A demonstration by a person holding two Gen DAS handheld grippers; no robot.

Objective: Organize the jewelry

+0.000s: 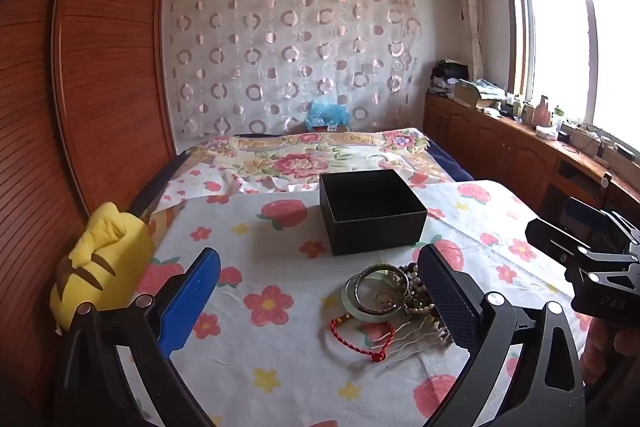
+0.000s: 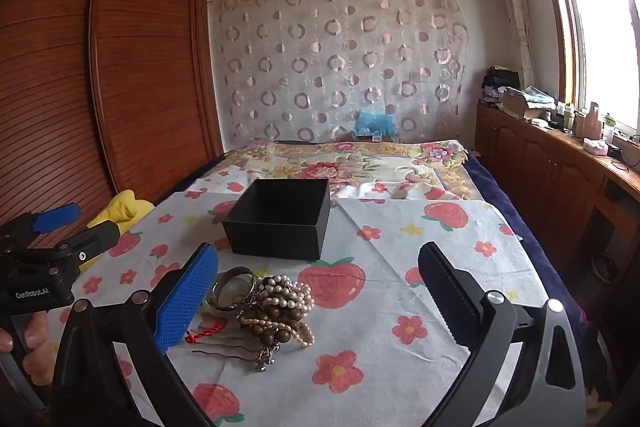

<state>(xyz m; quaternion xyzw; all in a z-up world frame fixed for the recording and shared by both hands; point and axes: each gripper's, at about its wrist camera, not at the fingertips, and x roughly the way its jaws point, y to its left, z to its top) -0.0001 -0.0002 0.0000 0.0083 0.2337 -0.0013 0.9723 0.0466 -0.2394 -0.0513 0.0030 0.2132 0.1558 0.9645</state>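
Observation:
An open black box (image 1: 372, 211) (image 2: 280, 219) stands empty on the flowered cloth (image 1: 280, 367). In front of it lies a jewelry pile: bangles (image 1: 376, 291) (image 2: 234, 287), a red cord bracelet (image 1: 360, 335), a hair comb (image 1: 412, 339) (image 2: 236, 351), a pearl necklace (image 2: 288, 295) and wooden beads (image 2: 276, 323). My left gripper (image 1: 320, 301) (image 2: 76, 227) is open, low over the cloth, the pile just inside its right finger. My right gripper (image 2: 316, 297) (image 1: 560, 219) is open too, with the pile next to its left blue pad. Neither one touches anything.
A yellow plush toy (image 1: 108, 267) (image 2: 124, 207) sits at the cloth's left edge beside a wooden wardrobe (image 1: 100, 87). A bed with a floral blanket (image 1: 312, 151) lies behind the box. Wooden cabinets (image 2: 552, 163) with clutter run under the window on the right.

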